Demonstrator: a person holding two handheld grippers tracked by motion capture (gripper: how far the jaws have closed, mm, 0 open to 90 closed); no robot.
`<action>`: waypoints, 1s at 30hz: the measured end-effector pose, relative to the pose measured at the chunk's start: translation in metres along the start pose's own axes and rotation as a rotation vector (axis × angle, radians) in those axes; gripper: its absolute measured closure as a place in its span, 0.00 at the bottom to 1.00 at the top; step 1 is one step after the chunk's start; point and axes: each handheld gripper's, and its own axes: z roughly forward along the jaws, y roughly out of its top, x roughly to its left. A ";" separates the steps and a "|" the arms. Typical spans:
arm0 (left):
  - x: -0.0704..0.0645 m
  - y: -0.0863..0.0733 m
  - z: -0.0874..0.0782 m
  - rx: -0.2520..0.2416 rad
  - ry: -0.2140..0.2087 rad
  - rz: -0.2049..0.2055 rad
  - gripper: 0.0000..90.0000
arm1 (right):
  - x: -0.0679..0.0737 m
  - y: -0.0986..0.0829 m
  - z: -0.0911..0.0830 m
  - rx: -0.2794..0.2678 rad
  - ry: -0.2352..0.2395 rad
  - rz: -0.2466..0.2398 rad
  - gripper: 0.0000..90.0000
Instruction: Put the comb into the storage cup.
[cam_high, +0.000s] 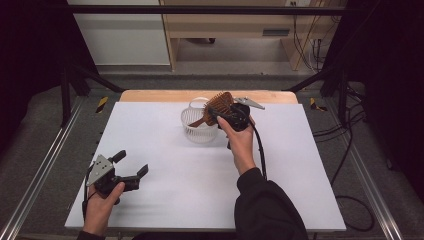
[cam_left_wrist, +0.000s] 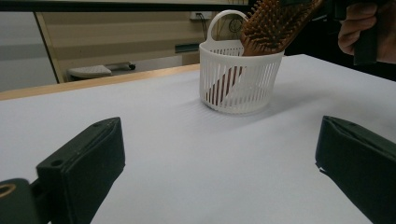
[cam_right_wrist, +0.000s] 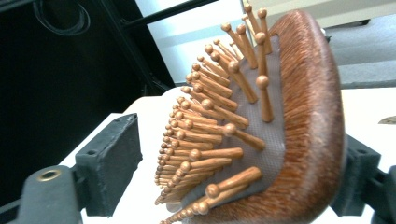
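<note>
Nearest the camera in the high view, the left claw (cam_high: 134, 170) is held by the left hand (cam_high: 101, 205) low over the near left part of the white counter (cam_high: 165, 150), with its jaws spread wide and nothing between them. From the left gripper view, the same two black jaws are seen far apart over bare counter surface, pointed toward the basket (cam_left_wrist: 238, 77).

Farther off, near the middle of the counter toward its far edge, a white slatted basket (cam_high: 199, 125) with a loop handle is seen standing upright. A wooden hairbrush (cam_high: 218, 106) is held tilted above it by the right claw (cam_high: 220, 116), which is carried by the right hand (cam_high: 241, 142). The brush handle is lowered into the basket, while the bristled head stays above the rim.

From the right gripper view, the hairbrush (cam_right_wrist: 261, 135) head is clamped between the jaws, one against its wooden back and the other on the side of the wooden pins.
</note>
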 end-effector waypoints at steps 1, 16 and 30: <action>0.000 0.000 0.000 0.000 0.000 0.000 0.02 | 0.000 0.000 0.000 -0.001 -0.008 -0.007 0.16; 0.000 0.000 0.000 0.000 0.000 0.002 0.02 | 0.003 0.006 -0.011 -0.015 -0.067 -0.096 0.11; 0.000 0.000 0.000 0.000 0.001 0.000 0.02 | 0.003 0.007 -0.013 -0.014 -0.063 -0.106 0.10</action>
